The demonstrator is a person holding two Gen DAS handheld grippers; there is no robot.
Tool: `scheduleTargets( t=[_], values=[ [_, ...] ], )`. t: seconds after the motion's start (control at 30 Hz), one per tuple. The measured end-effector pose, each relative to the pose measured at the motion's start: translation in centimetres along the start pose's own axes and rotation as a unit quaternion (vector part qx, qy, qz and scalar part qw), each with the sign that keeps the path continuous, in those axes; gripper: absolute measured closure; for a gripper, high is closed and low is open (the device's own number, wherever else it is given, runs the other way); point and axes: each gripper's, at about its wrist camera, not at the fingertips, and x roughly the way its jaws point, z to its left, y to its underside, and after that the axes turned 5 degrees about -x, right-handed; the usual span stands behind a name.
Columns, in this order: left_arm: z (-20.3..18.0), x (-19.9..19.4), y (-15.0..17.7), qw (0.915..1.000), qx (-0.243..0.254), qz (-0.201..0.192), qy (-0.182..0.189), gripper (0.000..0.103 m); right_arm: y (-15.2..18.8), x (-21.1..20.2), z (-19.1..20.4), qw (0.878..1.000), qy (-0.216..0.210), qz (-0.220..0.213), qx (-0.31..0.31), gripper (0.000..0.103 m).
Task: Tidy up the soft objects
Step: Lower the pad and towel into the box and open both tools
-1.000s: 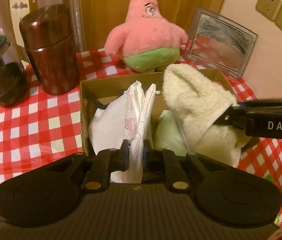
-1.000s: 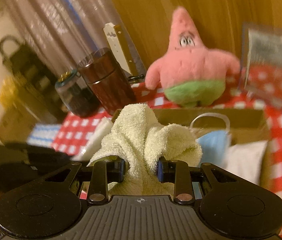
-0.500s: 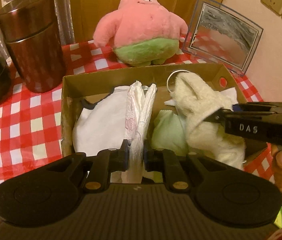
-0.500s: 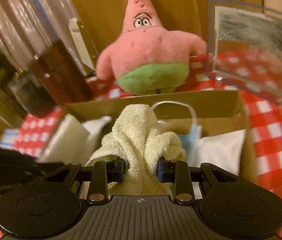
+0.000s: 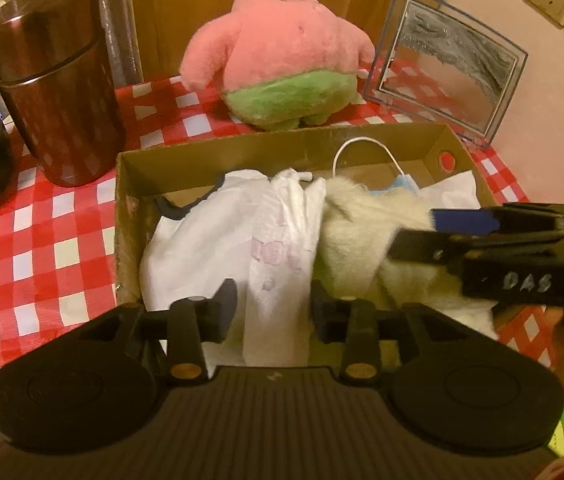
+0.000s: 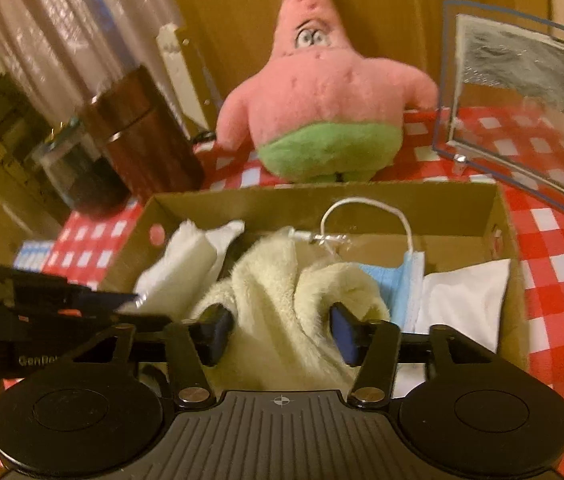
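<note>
On red-checked bench [image 5: 41, 264], open brown cardboard box [image 5: 282, 148]: both claws spread, left claw [image 5: 273, 308] around white plastic-wrapped pack [image 5: 277, 240], right claw [image 6: 282, 328] around fluffy cream towel [image 6: 282, 280]; could snag on withdrawal.

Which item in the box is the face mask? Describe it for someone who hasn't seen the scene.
Find the cardboard box in front of the pink starfish plush. Inside it, right of the cream towel, sits the face mask. It alone is pale blue, with a white ear loop arching above it.

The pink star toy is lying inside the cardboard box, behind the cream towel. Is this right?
Not quite. The pink star toy stands outside the cardboard box, on the checked tablecloth behind its far wall, as the right wrist view shows. The cream towel is in the box.
</note>
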Motion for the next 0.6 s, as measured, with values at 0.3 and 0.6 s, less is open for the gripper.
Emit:
scheduleTargets(
  t=[0.3,0.6],
  values=[
    [0.3,-2.9,0.1,0.9997,-0.016,-0.02,0.006,0.058,-0.3,-3.4,0.0,0.999,0.031,0.003,-0.007,0.038],
    [-0.8,-5.9,1.8,0.9995,-0.017,-0.028,0.001,0.053,1.0,-6.2,2.3,0.998,0.059,0.022,-0.032,0.038]
  ],
)
